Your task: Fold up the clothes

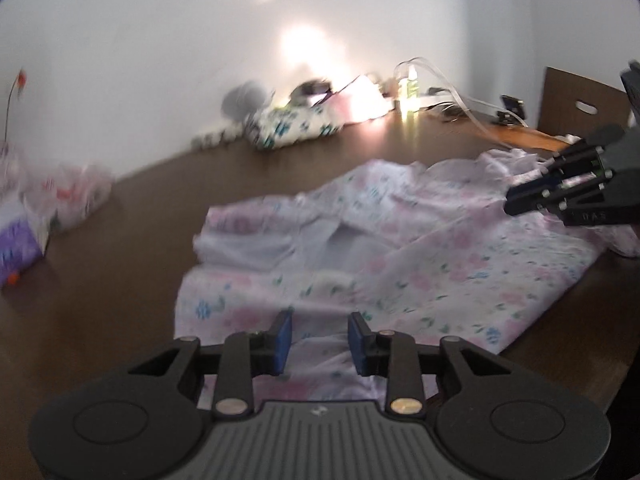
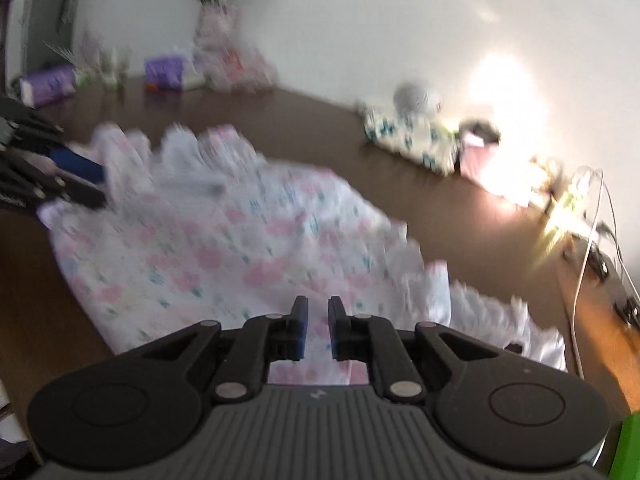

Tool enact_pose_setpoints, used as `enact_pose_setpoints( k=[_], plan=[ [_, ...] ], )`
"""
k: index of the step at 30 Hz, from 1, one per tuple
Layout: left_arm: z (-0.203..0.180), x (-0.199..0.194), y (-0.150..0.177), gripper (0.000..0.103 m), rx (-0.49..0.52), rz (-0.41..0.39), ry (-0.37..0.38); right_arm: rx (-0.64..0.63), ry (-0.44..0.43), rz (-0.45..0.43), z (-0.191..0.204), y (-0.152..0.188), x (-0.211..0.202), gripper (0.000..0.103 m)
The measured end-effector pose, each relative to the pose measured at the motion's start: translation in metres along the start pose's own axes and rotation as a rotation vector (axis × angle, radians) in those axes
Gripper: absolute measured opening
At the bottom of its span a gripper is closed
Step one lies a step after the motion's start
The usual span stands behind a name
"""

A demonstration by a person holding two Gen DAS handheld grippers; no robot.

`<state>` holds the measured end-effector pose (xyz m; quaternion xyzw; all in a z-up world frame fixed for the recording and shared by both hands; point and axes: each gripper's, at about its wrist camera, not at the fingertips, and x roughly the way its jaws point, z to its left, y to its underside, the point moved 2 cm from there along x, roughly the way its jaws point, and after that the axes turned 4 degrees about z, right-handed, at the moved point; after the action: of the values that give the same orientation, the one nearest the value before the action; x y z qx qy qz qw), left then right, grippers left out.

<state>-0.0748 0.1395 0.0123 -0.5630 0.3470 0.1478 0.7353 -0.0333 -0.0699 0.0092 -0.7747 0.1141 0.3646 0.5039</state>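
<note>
Hovering both claws, left claw [image 1: 319,338] and right claw [image 2: 318,326], released and empty over the floral garment [image 1: 400,256] lying partly folded on the tabletop [image 1: 120,280], we'd pinch matching hem corners before folding.

The left gripper [image 1: 319,342] hovered with fingers apart over the floral garment [image 1: 400,256] spread on the brown table [image 1: 120,280]; the right gripper [image 1: 516,202] reached over its far edge.
</note>
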Motion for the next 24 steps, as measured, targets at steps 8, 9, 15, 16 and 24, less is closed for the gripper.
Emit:
enact_pose_setpoints(
  k=[8, 9, 15, 16, 24],
  plan=[
    [0.031, -0.03, -0.063, 0.035, 0.11, -0.082, 0.112, 0.154, -0.127, 0.027, -0.071, -0.054, -0.021, 0.042],
    [0.036, -0.034, -0.083, 0.055, 0.184, -0.124, 0.081, 0.162, -0.107, 0.025, -0.084, -0.067, -0.019, 0.049],
    [0.072, 0.061, -0.162, 0.073, 0.505, 0.068, 0.194, 0.241, -0.147, 0.154, -0.132, -0.124, 0.059, 0.051],
    [0.076, 0.081, -0.165, 0.068, 0.507, 0.101, 0.211, 0.265, -0.155, 0.186, -0.136, -0.127, 0.078, 0.051],
    [0.078, 0.154, -0.159, 0.045, 0.558, 0.243, 0.266, 0.349, -0.112, 0.267, -0.116, -0.108, 0.147, 0.042]
  ],
)
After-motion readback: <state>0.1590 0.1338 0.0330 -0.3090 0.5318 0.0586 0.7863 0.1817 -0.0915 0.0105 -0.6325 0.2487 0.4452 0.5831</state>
